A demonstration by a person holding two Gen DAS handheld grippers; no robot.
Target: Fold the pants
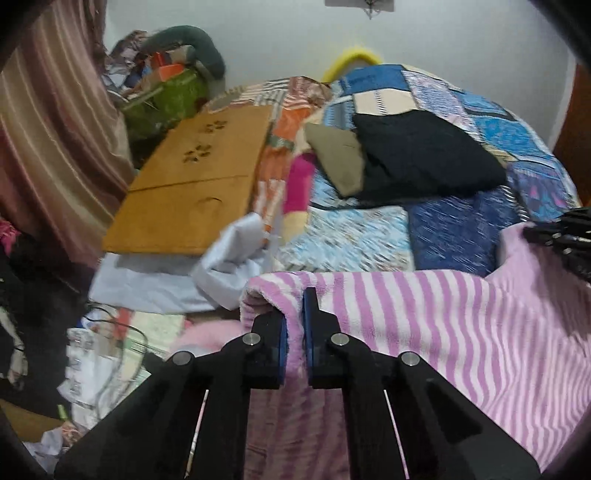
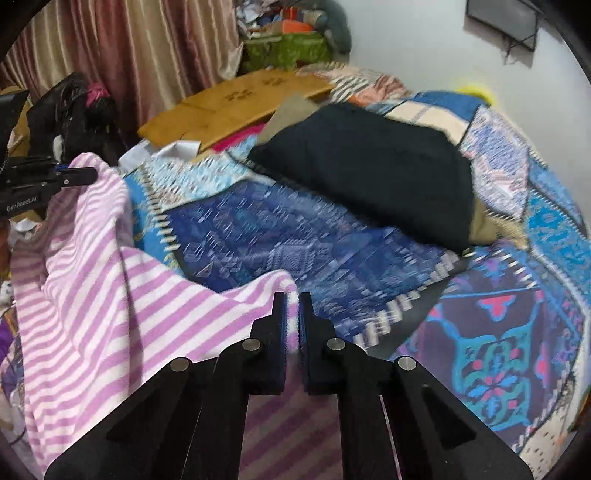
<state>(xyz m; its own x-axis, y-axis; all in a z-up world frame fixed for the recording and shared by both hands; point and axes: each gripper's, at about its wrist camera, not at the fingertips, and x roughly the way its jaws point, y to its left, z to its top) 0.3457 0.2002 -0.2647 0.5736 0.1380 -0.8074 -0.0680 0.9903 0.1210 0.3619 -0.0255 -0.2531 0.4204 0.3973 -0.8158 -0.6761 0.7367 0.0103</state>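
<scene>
Both claws are nearly closed on the top edge of the striped pants: left claw lower centre, right claw likewise. The pants hang lifted over the bed. Likely step: carrying them up; next, lay them flat on the quilt.

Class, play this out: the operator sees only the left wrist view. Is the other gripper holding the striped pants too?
Observer: Yes. The right gripper is shut on the pink striped pants at a top edge.
Operator: What lies straight ahead of it?
Observer: A dark blue patch of the patchwork quilt, then the folded black garment.
Operator: Anything on the wall I can't see whole?
Observer: A dark framed panel hangs at the upper right.
Operator: And my own gripper from there?
Observer: The left gripper pinches the pants' far corner.
</scene>
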